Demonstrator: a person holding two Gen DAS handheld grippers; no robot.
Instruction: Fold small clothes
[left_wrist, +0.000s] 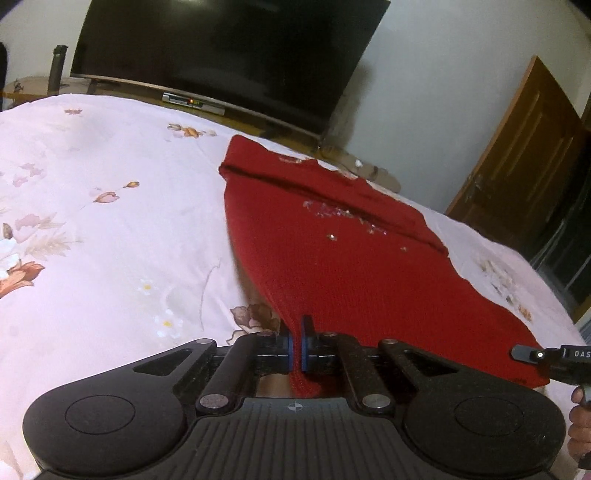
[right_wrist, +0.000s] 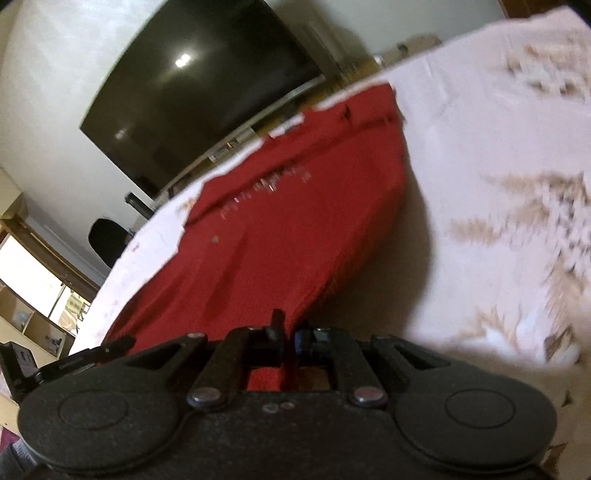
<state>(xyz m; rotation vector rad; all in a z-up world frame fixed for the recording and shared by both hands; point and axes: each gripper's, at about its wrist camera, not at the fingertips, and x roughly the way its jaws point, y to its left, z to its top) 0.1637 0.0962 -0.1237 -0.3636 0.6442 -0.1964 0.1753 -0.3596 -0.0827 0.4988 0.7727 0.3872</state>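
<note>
A red knitted garment (left_wrist: 332, 240) with small silvery decorations lies on a floral bedsheet (left_wrist: 110, 221), its far part flat and its near hem lifted. My left gripper (left_wrist: 297, 350) is shut on the near left corner of the hem, red cloth pinched between its blue pads. In the right wrist view the same red garment (right_wrist: 280, 229) rises toward my right gripper (right_wrist: 290, 339), which is shut on the near right corner of the hem. The other gripper's tip (left_wrist: 532, 354) shows at the right edge of the left wrist view, with a person's hand (left_wrist: 578, 428) below it.
A large dark television (left_wrist: 229, 55) stands on a low cabinet beyond the bed's far edge. A brown wooden door (left_wrist: 517, 155) is at the right. Shelves and a bright window (right_wrist: 33, 288) lie to the left in the right wrist view. Bare sheet spreads on both sides of the garment.
</note>
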